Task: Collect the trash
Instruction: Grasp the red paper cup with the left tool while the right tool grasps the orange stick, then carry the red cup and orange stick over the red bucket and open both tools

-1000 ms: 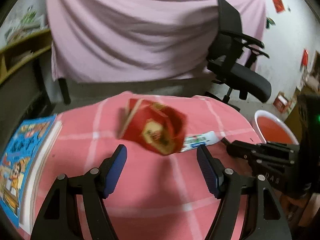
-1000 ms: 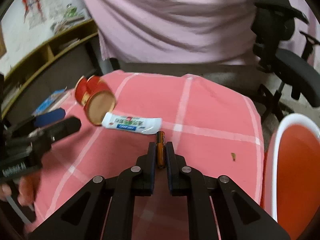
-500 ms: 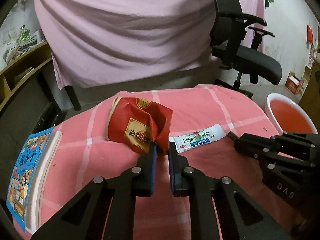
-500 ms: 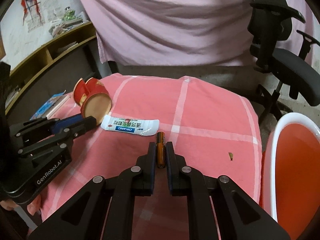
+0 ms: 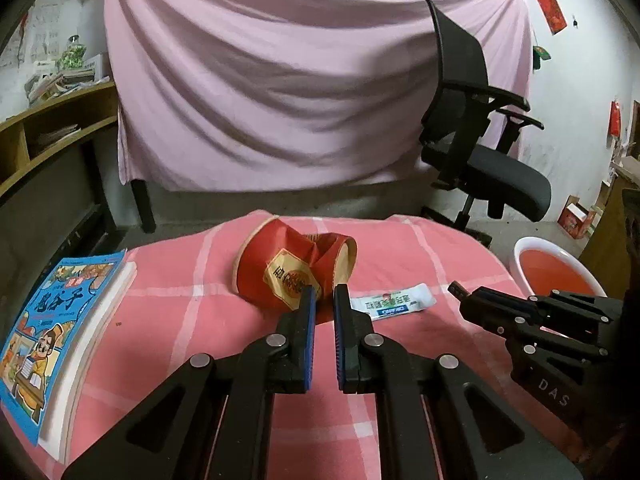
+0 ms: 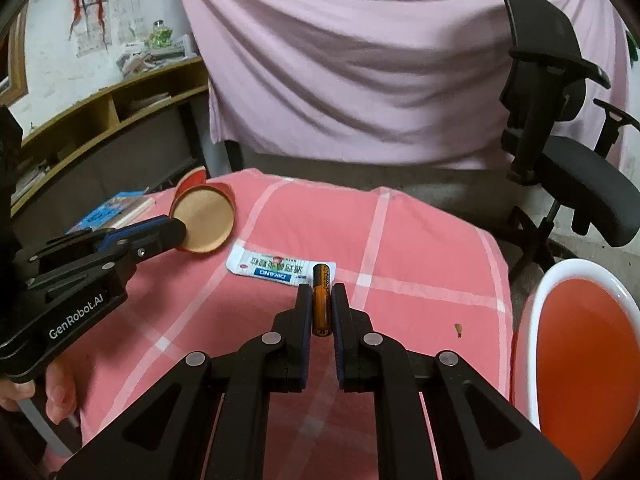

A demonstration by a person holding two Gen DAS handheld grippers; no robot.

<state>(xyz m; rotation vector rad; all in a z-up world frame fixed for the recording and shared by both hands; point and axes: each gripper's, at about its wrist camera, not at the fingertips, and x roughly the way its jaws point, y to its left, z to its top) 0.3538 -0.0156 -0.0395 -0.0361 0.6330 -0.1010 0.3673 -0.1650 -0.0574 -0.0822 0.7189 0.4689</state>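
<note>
the left gripper (image 5: pixel 323 300) has its blue ribbed pads pinched on the crumpled wall of a red paper cup (image 5: pixel 294 270), and the jaws are closing the last bit onto it. the cup is dented and squashed out of round, glossy red with a gold label, its tan flat base showing in the right wrist view; whether it still touches the cloth (image 5: pixel 192 292) i cannot quite tell. the right gripper (image 6: pixel 321 300) is clamped on a small battery (image 6: pixel 322 300), a smooth orange-and-black cylinder lying lengthwise between the pads. just beyond it a flat white sachet (image 6: pixel 276 267) with a blue band lies on the cloth, which is soft pink with pale check lines. a white-rimmed round bin (image 6: pixel 584 280) with an orange inside stands off the right edge. a stack of glossy books (image 5: pixel 52 328) sits at the left.
</note>
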